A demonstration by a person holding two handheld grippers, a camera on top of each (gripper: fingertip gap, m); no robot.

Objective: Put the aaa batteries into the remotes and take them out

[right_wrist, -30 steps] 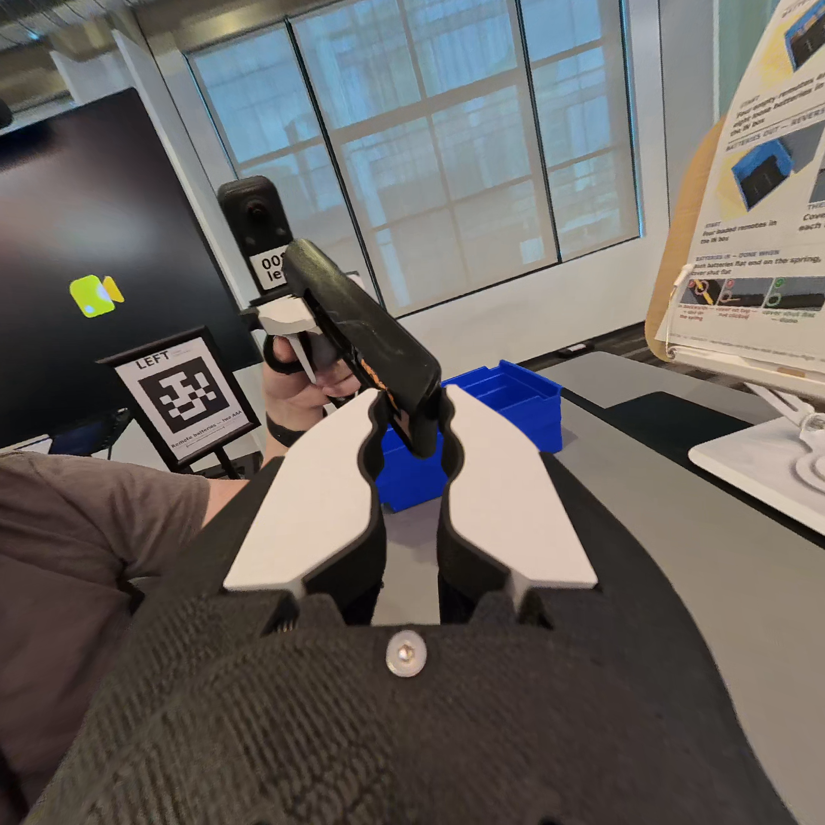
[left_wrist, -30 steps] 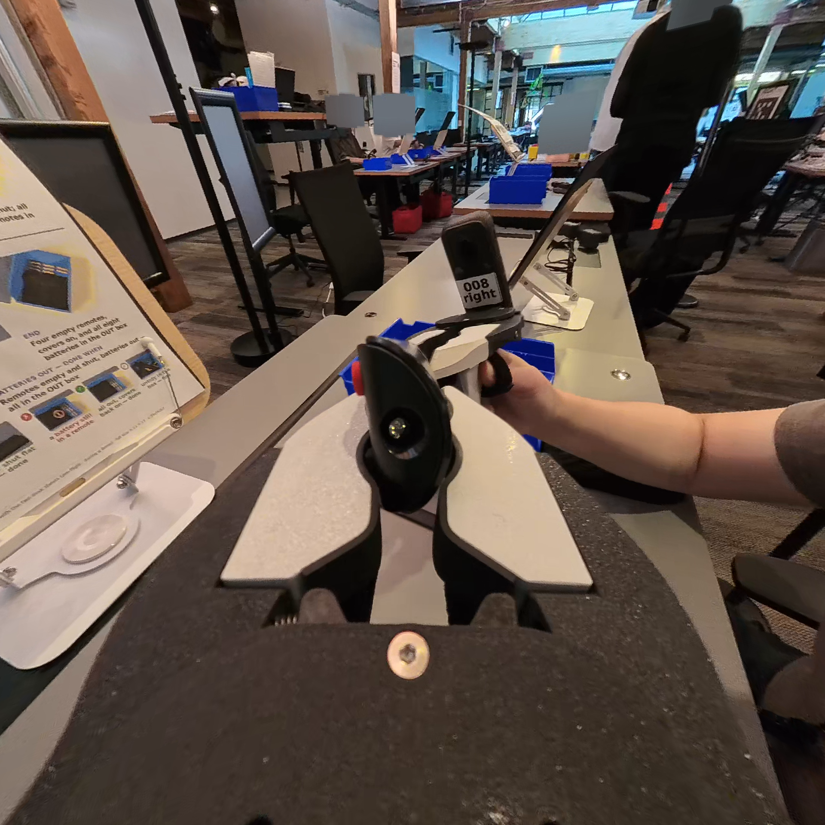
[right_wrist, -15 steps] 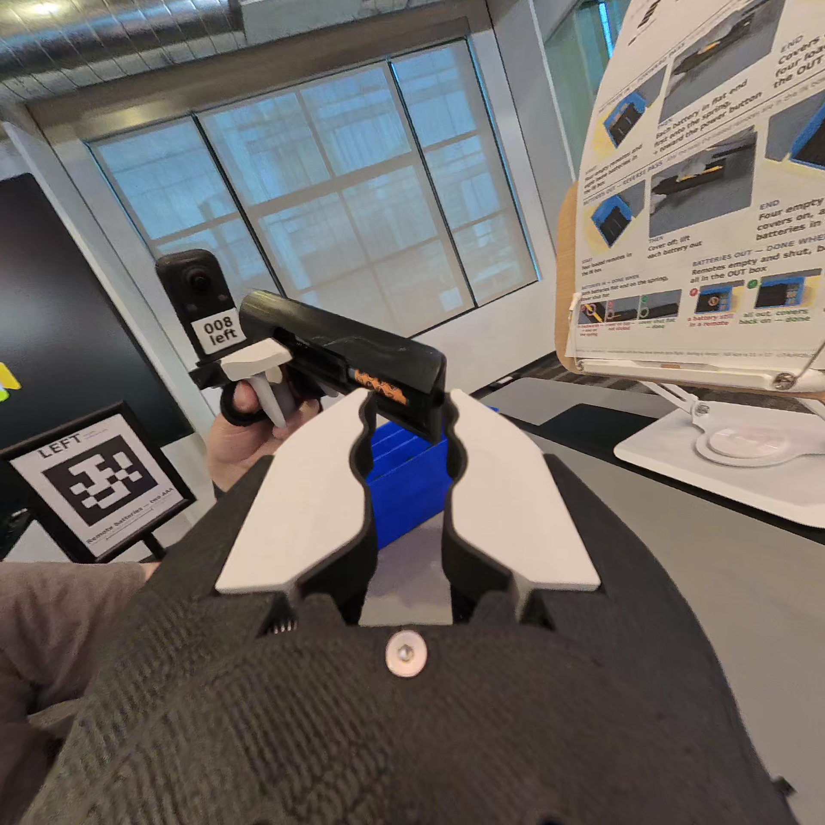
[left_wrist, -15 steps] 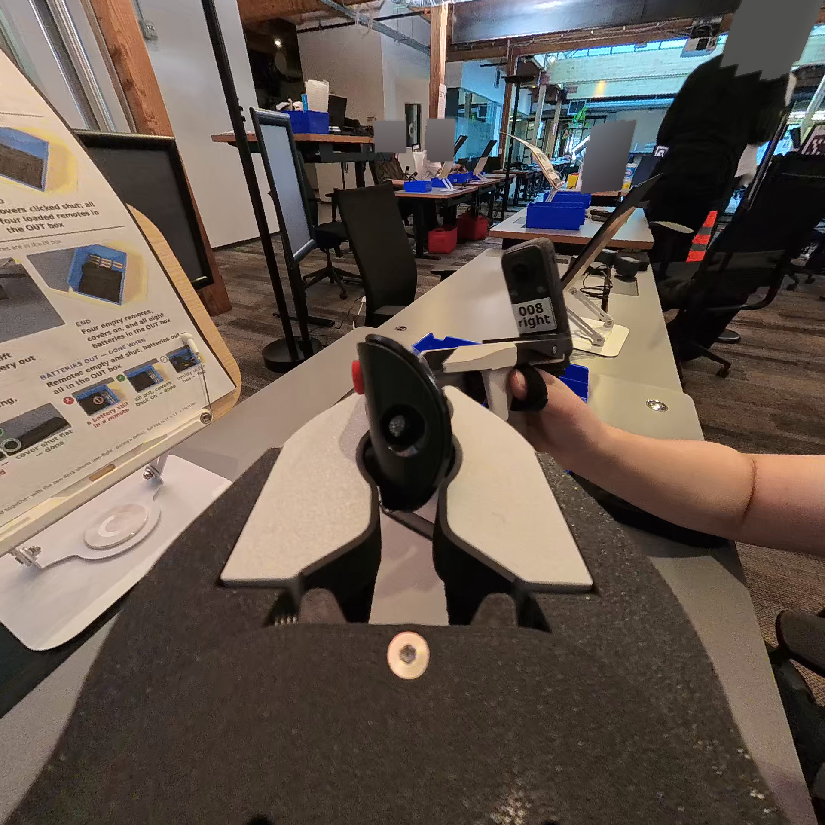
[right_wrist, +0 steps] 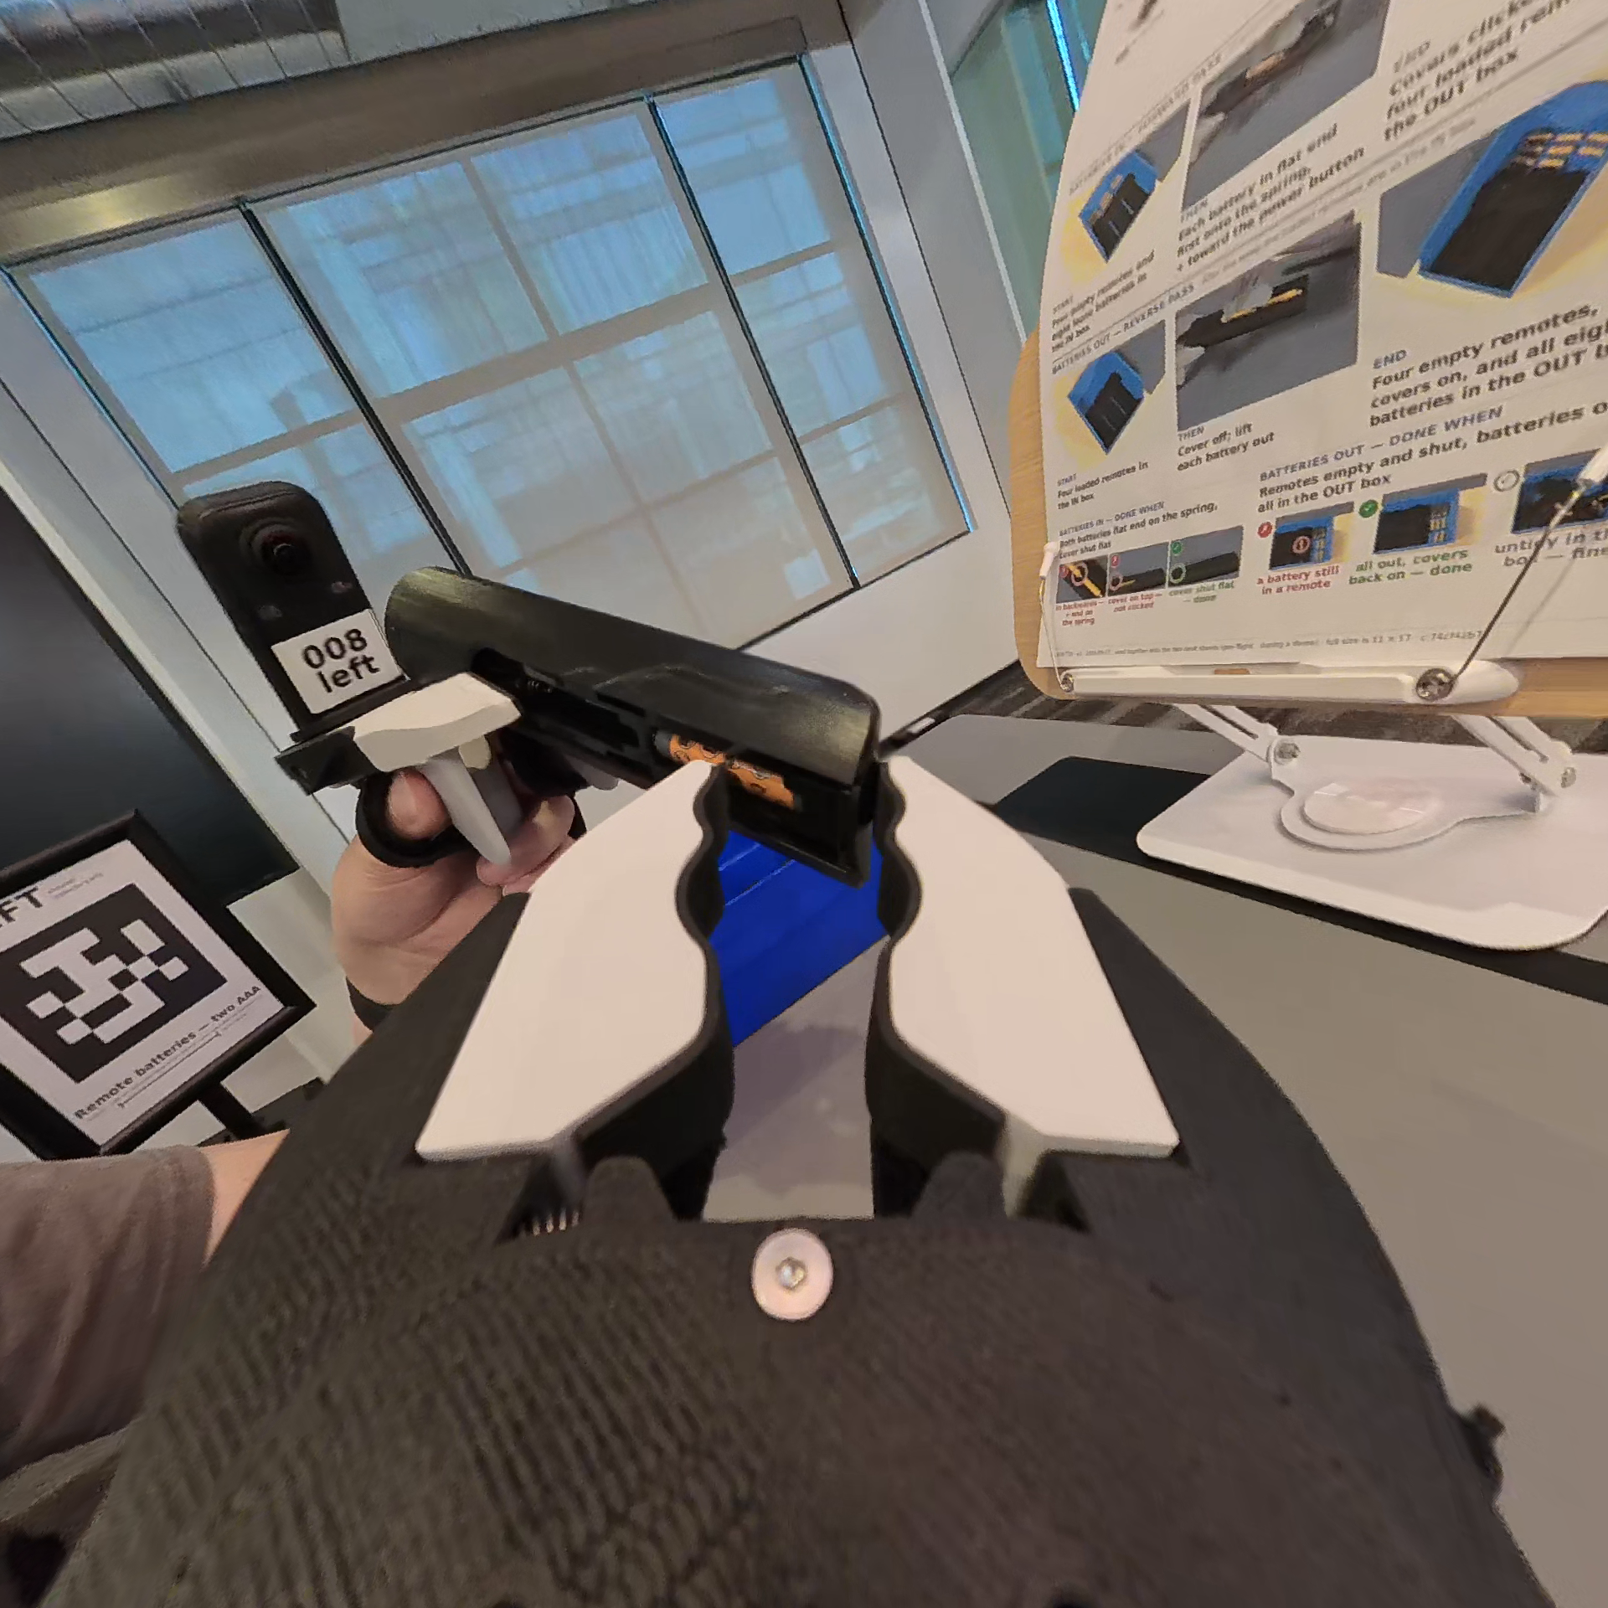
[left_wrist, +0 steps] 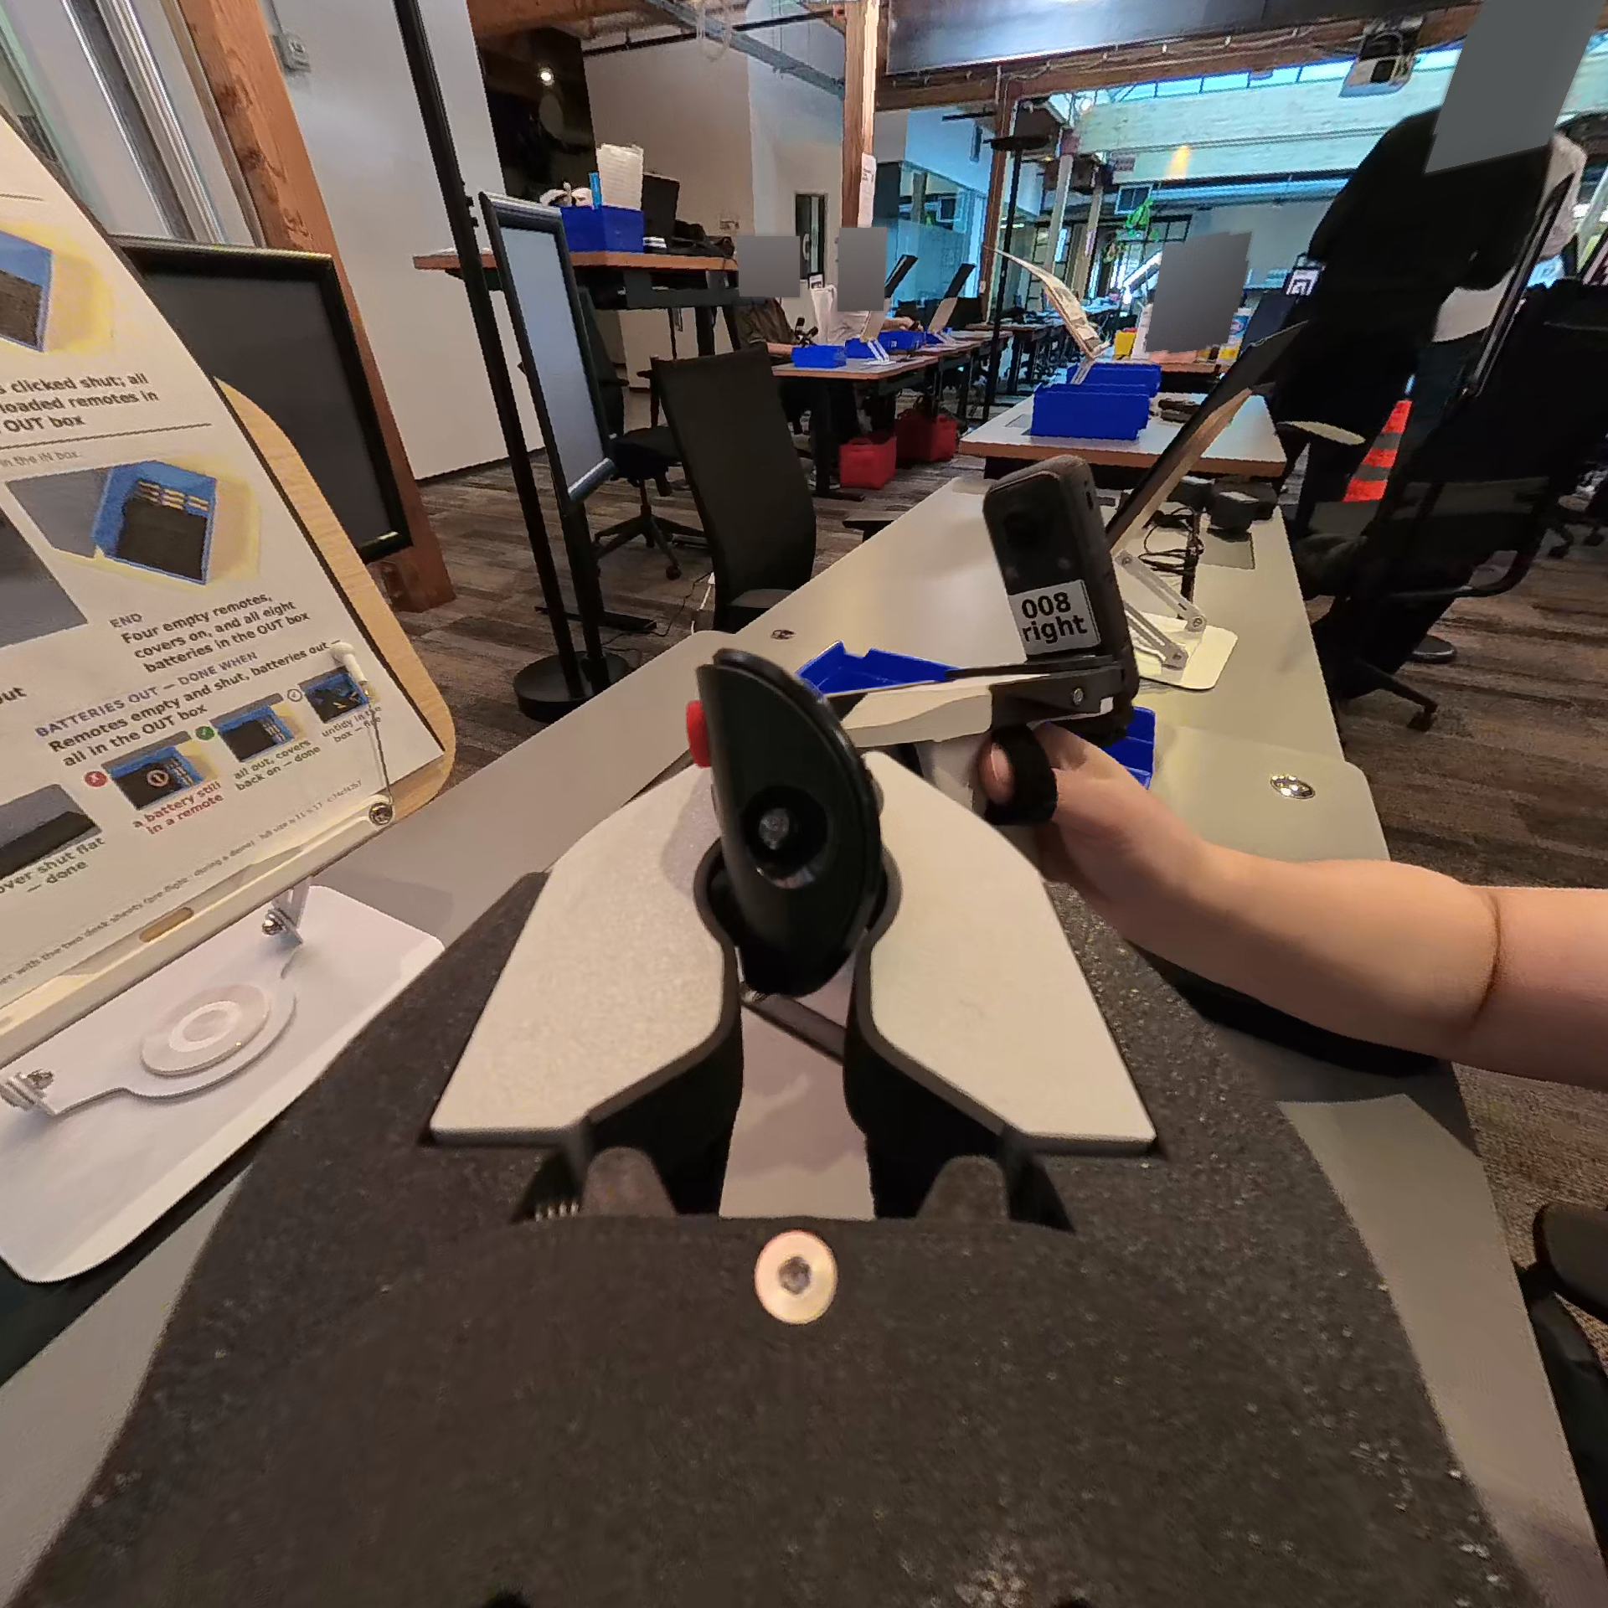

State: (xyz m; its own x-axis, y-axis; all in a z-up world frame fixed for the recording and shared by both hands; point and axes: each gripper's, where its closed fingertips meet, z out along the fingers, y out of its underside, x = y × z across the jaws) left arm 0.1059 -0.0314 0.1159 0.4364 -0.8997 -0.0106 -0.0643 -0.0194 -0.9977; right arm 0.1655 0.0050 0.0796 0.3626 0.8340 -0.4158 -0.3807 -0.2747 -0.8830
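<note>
Jaws of both grippers on remote (right_wrist: 626, 687)

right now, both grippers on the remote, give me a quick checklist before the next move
1. Left gripper hold: ok, shut on the remote at its red-button end.
2. Right gripper hold: ok, its fingertips flank the remote's other end.
3. Cover off: ok, the battery compartment is open toward the right wrist camera.
4. Compartment empty: not ok, one orange battery lies in it.
5. Second battery slot: cannot tell, it is dark there.
6. Blue bin under the remote: ok, it shows directly below.
</note>
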